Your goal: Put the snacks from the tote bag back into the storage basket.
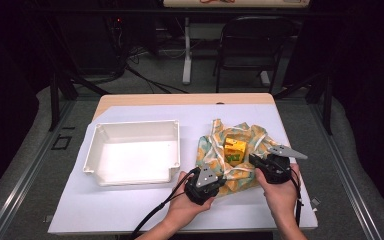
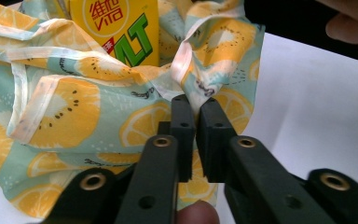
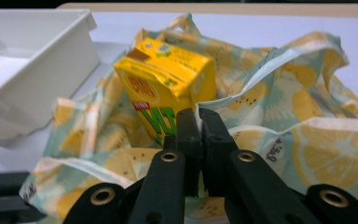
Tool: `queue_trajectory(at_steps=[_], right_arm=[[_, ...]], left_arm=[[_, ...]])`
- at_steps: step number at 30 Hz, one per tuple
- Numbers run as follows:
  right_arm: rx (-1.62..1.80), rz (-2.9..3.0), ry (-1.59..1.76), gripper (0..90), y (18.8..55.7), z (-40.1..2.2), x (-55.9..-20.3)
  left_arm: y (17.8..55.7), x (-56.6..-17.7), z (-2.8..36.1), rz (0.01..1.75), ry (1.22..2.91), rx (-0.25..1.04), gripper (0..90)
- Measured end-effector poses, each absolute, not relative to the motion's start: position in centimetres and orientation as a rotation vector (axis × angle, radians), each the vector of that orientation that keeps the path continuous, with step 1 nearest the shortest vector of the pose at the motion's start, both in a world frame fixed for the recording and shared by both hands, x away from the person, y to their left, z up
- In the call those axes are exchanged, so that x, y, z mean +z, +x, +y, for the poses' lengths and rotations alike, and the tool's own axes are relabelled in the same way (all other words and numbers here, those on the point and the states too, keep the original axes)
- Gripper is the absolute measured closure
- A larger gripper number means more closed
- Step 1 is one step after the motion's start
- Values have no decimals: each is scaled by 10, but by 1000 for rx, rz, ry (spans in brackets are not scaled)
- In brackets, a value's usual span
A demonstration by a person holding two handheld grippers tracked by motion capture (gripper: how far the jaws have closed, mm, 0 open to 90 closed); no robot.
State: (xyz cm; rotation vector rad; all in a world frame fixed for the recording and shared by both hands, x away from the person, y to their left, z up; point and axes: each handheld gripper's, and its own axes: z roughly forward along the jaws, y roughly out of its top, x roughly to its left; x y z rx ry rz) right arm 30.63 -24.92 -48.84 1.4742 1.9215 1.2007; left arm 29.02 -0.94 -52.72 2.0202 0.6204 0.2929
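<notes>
Both hands enter at the near edge of the counter (image 1: 130,210), each carrying a gripper, and both sit on the near side of the fruit-print cloth bag (image 1: 240,177), taken here as landmark. Left gripper (image 1: 211,176) is at the bag's near-left corner; its fingers (image 2: 182,135) are drawn together on a fold of the bag's fabric, hem edge pinched between them. Right gripper (image 1: 258,161) is at the bag's near-right edge, slightly farther in; its fingers (image 3: 189,140) are likewise pressed together on a pale-hemmed edge of the cloth. Yellow lemon tea carton (image 1: 235,150) stands in the middle of the bag, upright with a slight tilt, long axis roughly vertical, just beyond both sets of fingers; cloth is bunched around its base. From the right gripper view the carton lies directly ahead, nearly touching the fingertips; the right hand looks the nearer. White plastic tray (image 1: 132,152) sits to the left of the bag, apart from it. Judgement: bag mouth is being held at two points, probably to spread it and free the carton. Wrists low, grippers pointing away from the person, near level.
</notes>
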Motion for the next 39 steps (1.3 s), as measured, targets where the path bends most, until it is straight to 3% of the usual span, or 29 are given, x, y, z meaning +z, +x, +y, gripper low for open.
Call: queue_trajectory(at_steps=[6, 14, 18, 24, 30, 39], right_arm=[[1158, 1952, 1519, 879, 308, -258, -505], [1127, 2027, 1552, 865, 308, -263, -525], [1111, 2074, 1560, 854, 309, -261, -533], [1103, 2089, 1598, 853, 311, -264, -542], [1100, 2105, 1637, 844, 310, -274, -551], [1232, 2132, 1444, 591, 302, -279, -536]], left_arm=[[296, -521, 1, 664, 1986, 256, 670], [312, -505, 20, 782, 1851, 241, 539], [319, -505, 11, 824, 1834, 262, 577], [323, -530, -12, 876, 1943, 279, 757], [324, -550, -18, 907, 2004, 260, 804], [325, -565, -17, 927, 2015, 225, 809]])
